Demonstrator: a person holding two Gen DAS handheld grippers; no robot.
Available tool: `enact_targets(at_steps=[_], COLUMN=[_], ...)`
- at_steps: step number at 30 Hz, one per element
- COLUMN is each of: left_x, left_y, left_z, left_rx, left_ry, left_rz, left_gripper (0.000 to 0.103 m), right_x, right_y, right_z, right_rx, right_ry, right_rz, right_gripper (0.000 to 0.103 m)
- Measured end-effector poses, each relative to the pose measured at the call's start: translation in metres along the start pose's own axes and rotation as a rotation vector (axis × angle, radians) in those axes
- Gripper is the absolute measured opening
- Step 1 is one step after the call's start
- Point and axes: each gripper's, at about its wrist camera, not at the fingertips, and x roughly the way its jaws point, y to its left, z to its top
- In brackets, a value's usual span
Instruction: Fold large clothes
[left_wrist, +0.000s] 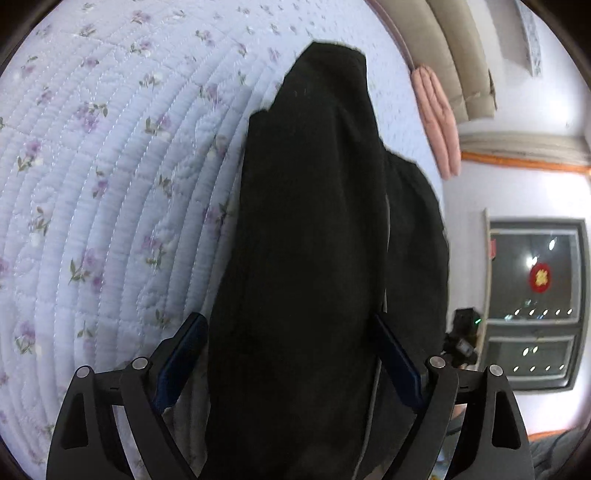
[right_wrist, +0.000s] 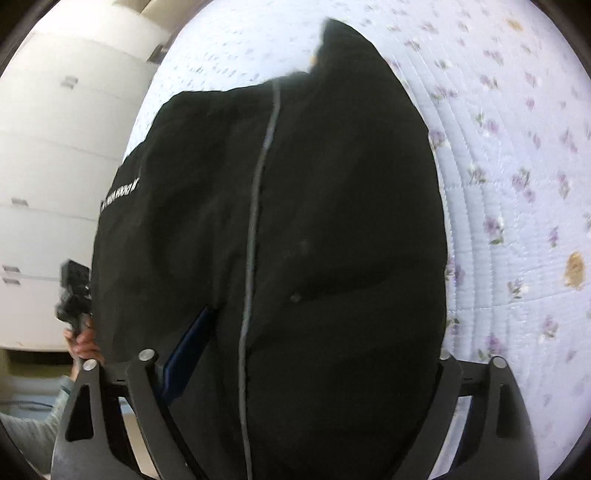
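The black garment (left_wrist: 306, 240) was soft matt cloth, with a smooth grey piped seam (right_wrist: 255, 206). The quilt (left_wrist: 110, 166) was stitched, ridged cotton-like fabric printed with flowers. The gripper (left_wrist: 291, 369) arms looked matt black plastic with shiny metal pins

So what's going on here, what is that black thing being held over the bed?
A person with a claw in each hand is folding a large black garment over a floral quilt. The left claw has a bunch of the cloth between its fingers, and the right claw has another part with a grey stripe. The garment looks lifted and draped, not yet laid flat. How tightly either claw grips is hidden by cloth.
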Motion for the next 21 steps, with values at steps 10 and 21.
enact_targets(at_steps=[10,21], left_x=[-0.009,-0.077], left_y=[-0.067,-0.136], left_z=[-0.015,-0.072], left_rx=[0.184,0.354], left_ry=[-0.140,-0.272], left_rz=[0.182,0.063], left_gripper=[0.027,0.020], right_x=[-0.025,-0.089], right_y=[0.044,0.111], right_z=[-0.031,-0.090], right_rx=[-0.127,-0.222], right_ry=[-0.123,-0.288], right_rz=[-0.132,-0.163], right_gripper=[0.046,0.031])
